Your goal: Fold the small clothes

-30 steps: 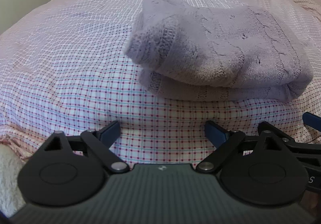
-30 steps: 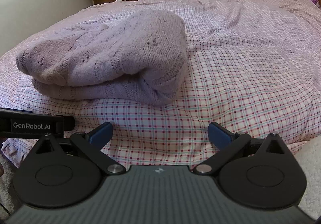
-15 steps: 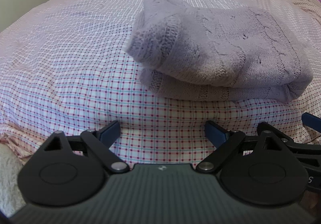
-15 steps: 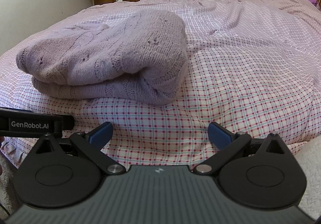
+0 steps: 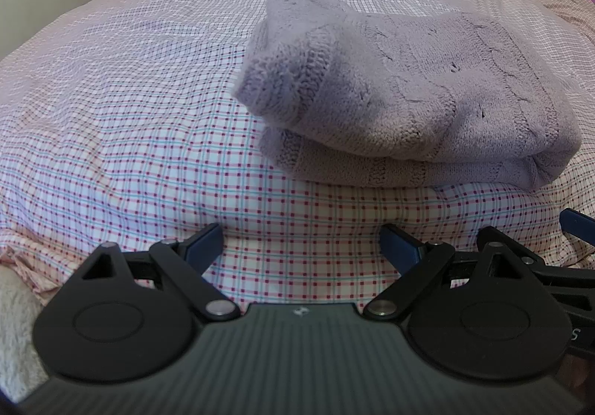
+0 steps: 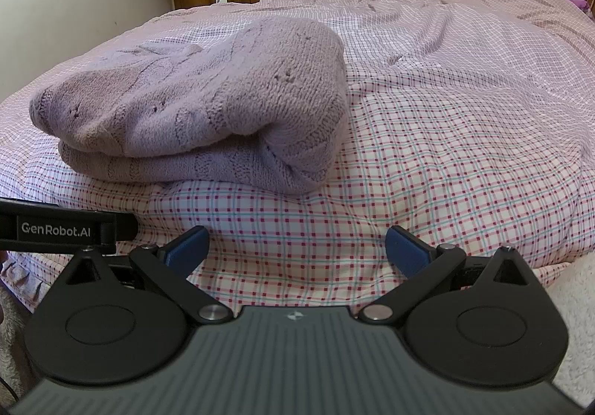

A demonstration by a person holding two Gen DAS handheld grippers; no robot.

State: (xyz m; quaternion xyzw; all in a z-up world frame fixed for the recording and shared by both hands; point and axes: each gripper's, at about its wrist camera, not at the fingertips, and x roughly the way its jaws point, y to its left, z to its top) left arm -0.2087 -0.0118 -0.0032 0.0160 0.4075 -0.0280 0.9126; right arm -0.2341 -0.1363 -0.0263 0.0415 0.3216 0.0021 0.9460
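Lilac sweater point(image 5: 409, 102) sits folded mid-frame on bed point(image 5: 111, 99), unchanged; both claws point(image 5: 301, 244) point(image 6: 295, 247) open, empty; fold looks done.

We see a bed point(image 5: 122, 140) filling most of both views, covered by a checked sheet point(image 6: 446, 162) in white with pink, red and teal lines. The sheet lies smooth in the lower centre of each frame and wrinkles toward the top, where it rises into a rumpled hump at the upper right. Directly on it rests a folded lilac knitted sweater point(image 5: 420, 106), right of centre in the left wrist view and left of centre in the right wrist view point(image 6: 200, 113). At the lower left corner the sheet's edge appears frilled, though blur makes that uncertain.
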